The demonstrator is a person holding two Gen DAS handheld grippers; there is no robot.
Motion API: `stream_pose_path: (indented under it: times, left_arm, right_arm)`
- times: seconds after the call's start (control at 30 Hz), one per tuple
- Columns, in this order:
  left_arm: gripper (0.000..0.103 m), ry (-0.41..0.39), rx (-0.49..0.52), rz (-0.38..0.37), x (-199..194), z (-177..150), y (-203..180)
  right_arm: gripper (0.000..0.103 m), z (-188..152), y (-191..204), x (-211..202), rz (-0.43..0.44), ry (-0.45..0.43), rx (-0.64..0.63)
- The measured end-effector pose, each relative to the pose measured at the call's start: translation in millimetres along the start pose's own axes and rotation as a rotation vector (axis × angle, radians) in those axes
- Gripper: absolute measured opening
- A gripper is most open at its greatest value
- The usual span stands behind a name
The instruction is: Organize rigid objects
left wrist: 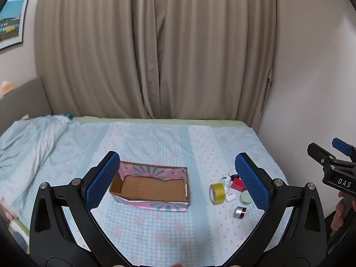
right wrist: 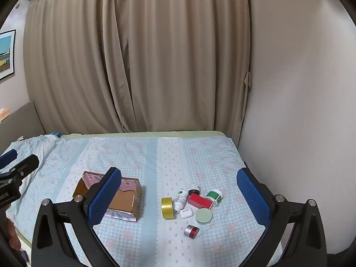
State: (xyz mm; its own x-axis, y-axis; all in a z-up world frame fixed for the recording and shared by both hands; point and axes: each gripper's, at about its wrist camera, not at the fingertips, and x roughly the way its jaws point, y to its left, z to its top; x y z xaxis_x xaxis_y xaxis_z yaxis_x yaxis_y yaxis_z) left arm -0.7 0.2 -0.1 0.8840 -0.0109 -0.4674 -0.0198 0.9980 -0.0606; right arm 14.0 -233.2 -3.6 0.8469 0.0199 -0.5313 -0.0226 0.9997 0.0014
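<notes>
An open cardboard box (left wrist: 153,189) with a pink and blue patterned outside lies on the bed; its inside shows bare, and it shows in the right wrist view (right wrist: 124,200) too. Right of it is a cluster: yellow tape roll (right wrist: 167,208), white bottle (right wrist: 180,201), red box (right wrist: 200,201), green-labelled jar (right wrist: 214,197), dark jar (right wrist: 194,189), white earbud case (right wrist: 186,213), pale green round tin (right wrist: 203,215), red and silver cylinder (right wrist: 191,231). My left gripper (left wrist: 178,182) is open above the box. My right gripper (right wrist: 178,200) is open above the cluster. Both hold nothing.
The bed has a light blue checked sheet (right wrist: 155,155). A rumpled blanket (left wrist: 29,140) lies at far left. Beige curtains (left wrist: 155,55) hang behind the bed and a wall (right wrist: 300,111) closes the right side. The right gripper shows at the edge of the left wrist view (left wrist: 333,169).
</notes>
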Motion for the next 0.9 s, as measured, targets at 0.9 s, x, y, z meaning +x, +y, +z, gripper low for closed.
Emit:
stream_pose_path:
  times: [0.9]
  left_arm:
    - [0.103, 0.052, 0.012, 0.035, 18, -3, -6]
  right_arm:
    - [0.103, -3, 5, 3, 0.005, 0.005, -0.004]
